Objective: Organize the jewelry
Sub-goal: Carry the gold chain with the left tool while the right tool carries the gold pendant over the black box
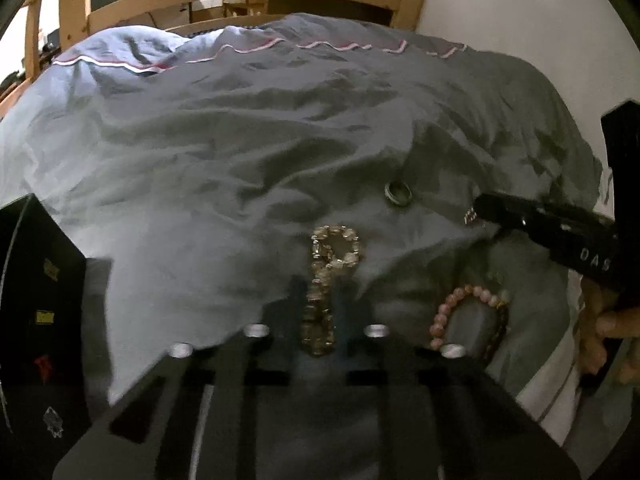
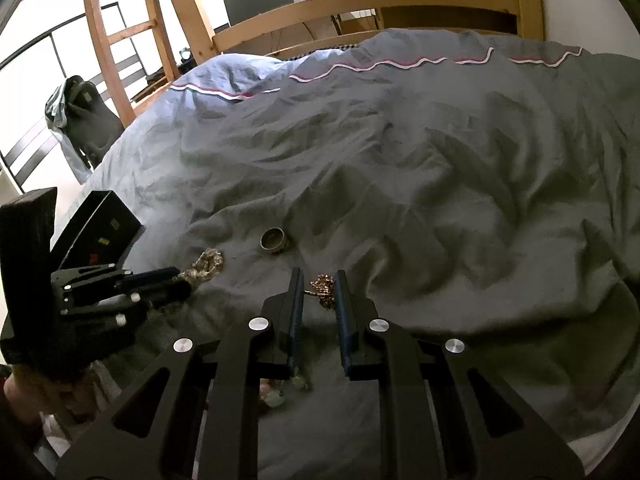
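Observation:
In the left wrist view my left gripper (image 1: 320, 284) has its fingers close around a pale crystal bead bracelet (image 1: 330, 258) that lies stretched out on the grey duvet; the view is blurred. A pink bead bracelet (image 1: 466, 316) lies to its right, a metal ring (image 1: 399, 193) farther off. My right gripper (image 1: 476, 210) comes in from the right. In the right wrist view my right gripper (image 2: 319, 286) is open with a small gold chain piece (image 2: 322, 288) between its fingers on the duvet. The ring (image 2: 274, 239) and the crystal bracelet (image 2: 204, 266) lie to the left, by my left gripper (image 2: 182, 280).
A black box (image 2: 100, 228) with coloured labels stands at the left edge of the bed, also in the left wrist view (image 1: 40, 300). The duvet (image 2: 440, 180) is rumpled. A wooden bed frame (image 2: 360, 4) and ladder (image 2: 116, 40) stand behind.

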